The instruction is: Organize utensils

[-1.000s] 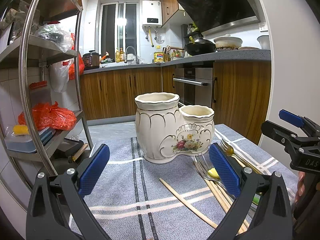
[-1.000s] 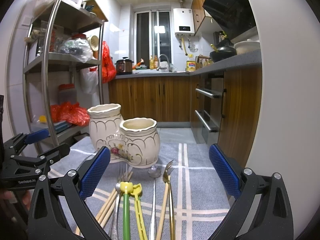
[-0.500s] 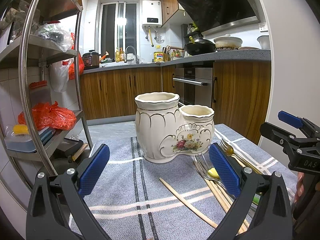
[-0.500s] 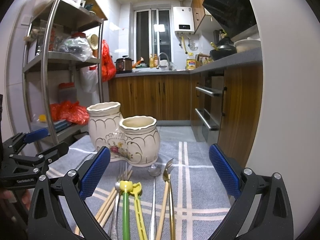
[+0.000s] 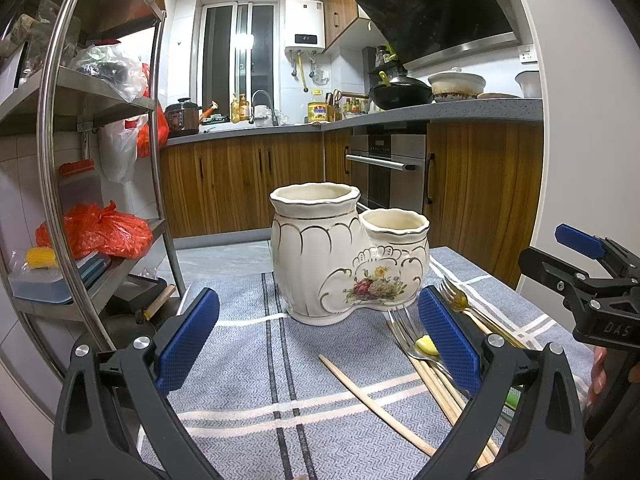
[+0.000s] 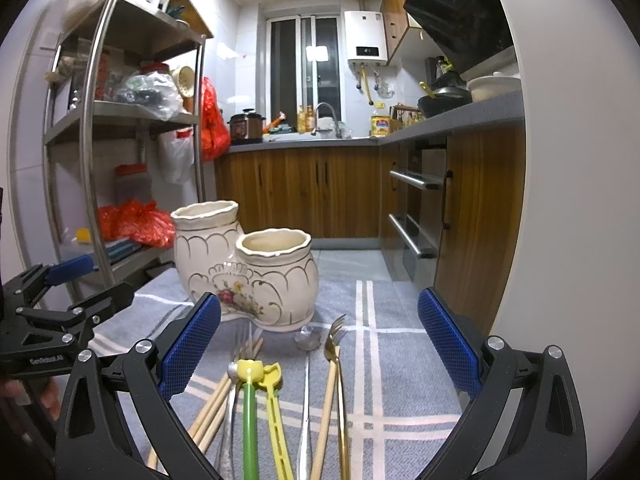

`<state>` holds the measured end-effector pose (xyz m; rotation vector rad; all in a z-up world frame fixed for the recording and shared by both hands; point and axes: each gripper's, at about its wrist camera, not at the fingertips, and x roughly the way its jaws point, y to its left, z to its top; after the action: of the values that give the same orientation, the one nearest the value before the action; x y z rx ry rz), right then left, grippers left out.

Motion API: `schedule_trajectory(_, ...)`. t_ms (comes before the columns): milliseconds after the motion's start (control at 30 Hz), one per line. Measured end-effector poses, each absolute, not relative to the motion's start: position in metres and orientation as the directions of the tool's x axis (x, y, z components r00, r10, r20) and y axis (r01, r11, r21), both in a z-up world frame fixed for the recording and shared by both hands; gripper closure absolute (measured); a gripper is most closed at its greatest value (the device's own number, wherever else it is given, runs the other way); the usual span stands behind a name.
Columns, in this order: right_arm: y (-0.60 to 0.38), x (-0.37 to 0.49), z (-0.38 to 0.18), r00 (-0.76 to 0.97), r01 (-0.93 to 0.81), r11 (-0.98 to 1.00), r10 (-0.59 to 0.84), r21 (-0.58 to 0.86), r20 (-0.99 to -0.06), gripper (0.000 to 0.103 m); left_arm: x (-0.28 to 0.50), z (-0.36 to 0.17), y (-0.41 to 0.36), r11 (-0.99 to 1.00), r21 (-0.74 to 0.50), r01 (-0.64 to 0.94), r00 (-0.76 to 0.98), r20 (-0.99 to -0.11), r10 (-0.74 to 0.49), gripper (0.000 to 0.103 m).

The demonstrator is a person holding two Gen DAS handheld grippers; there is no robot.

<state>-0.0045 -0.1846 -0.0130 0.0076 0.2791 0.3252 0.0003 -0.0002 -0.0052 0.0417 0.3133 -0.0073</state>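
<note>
Steel shelf rack (image 5: 52, 160) at left with red bags (image 5: 96, 232); black wok (image 5: 400, 96) on grey counter (image 5: 460, 110)

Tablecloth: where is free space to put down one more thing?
Bare cloth lies left of the lone chopstick and before the ceramic holder. Another bare strip is right of the gold fork. Between them, utensils crowd together.

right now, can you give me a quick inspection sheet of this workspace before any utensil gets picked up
Surface: grey striped cloth covers the table.
Job's things: cream two-pot ceramic holder upright, no utensils sticking out; chopsticks, gold fork, green-handled utensil and yellow utensil lie loose on the cloth in front of it.
Clutter: nothing seen on the cloth.
Grippers: left gripper open, empty; right gripper open, empty, over the utensils.
Cables: nothing seen.
Surroundings: metal shelf rack, wooden cabinets.
</note>
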Motion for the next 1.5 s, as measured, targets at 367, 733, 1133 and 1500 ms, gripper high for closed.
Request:
schedule_trajectory(367,-0.185,-0.004,-0.013,0.91,-0.315,0.948,0.316,0.051,-0.269,0.005,0.001,-0.006,0.0,0.999,0.04,0.014,0.951,-0.308,-0.001,0.005)
schedule_trajectory(733,-0.186,-0.004,-0.014,0.91,-0.314,0.948,0.316,0.053,-0.268,0.005,0.001,-0.005,0.0,0.999,0.039,0.014,0.951,-0.311,-0.001,0.005)
schedule_trajectory(1133,-0.186,-0.004,-0.015,0.911,-0.313,0.948,0.316,0.056,-0.266,0.005,0.003,-0.009,0.0,0.999,0.033,0.025,0.947,-0.32,-0.013,0.005)
schedule_trajectory(1500,-0.203,0.011,-0.015,0.916,-0.234,0.965,0.259,0.116,-0.305,0.005,0.023,-0.032,-0.018,0.988,0.111,0.104,0.866,-0.499,-0.035,0.005)
